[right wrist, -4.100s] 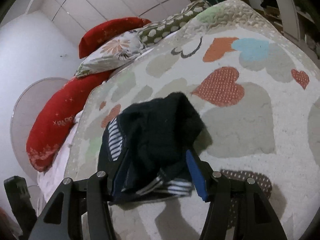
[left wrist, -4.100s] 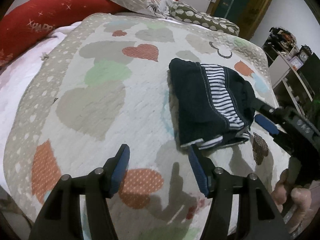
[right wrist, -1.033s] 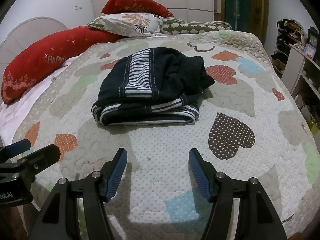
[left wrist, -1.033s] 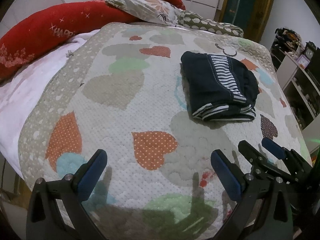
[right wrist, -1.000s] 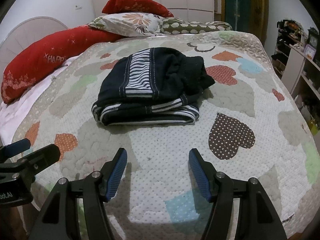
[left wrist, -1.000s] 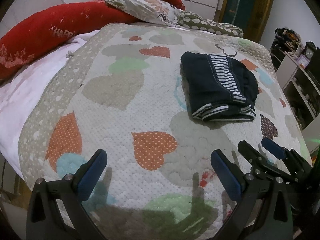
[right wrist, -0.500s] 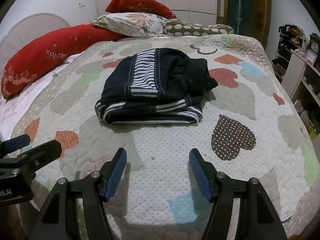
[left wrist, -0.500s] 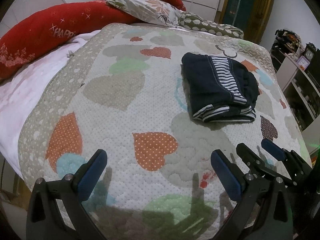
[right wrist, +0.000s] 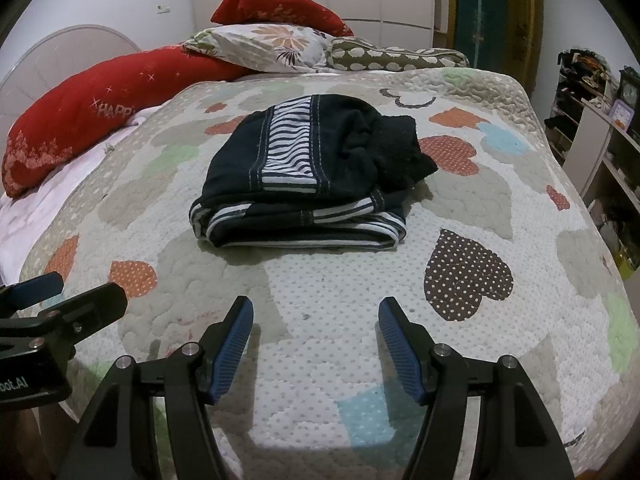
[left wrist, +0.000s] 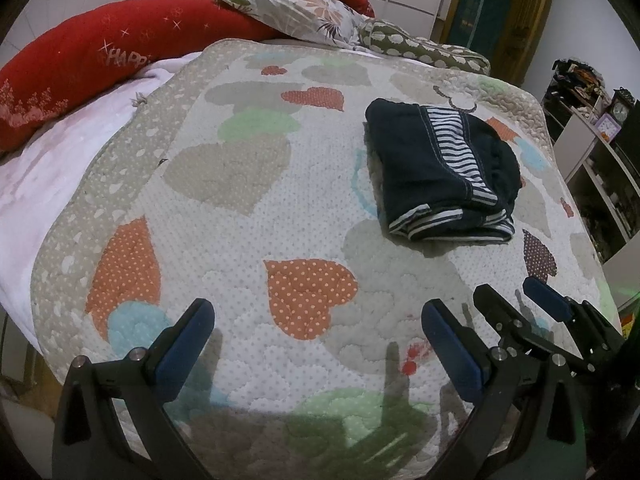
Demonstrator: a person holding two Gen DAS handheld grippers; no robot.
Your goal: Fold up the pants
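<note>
The dark navy pants (left wrist: 436, 174) with a black-and-white striped side band lie folded in a compact bundle on the heart-patterned quilt (left wrist: 240, 216). In the right wrist view the pants (right wrist: 312, 172) sit straight ahead. My left gripper (left wrist: 316, 334) is open and empty, low over the quilt's near edge, well short of the pants. My right gripper (right wrist: 316, 326) is open and empty, also back from the bundle. The right gripper (left wrist: 524, 304) shows at the lower right of the left wrist view, and the left gripper (right wrist: 60, 292) shows at the left edge of the right wrist view.
Red bolster pillows (left wrist: 100, 60), a floral pillow (right wrist: 272, 46) and a spotted olive pillow (right wrist: 396, 58) lie at the head of the bed. Shelves with clutter (right wrist: 592, 120) stand to the right of the bed. A wardrobe and a dark green door (right wrist: 484, 16) are behind.
Four seconds ago both grippers were at the bundle, the right one around its edge. Both have pulled back and the pants lie released. In the last second almost nothing has moved.
</note>
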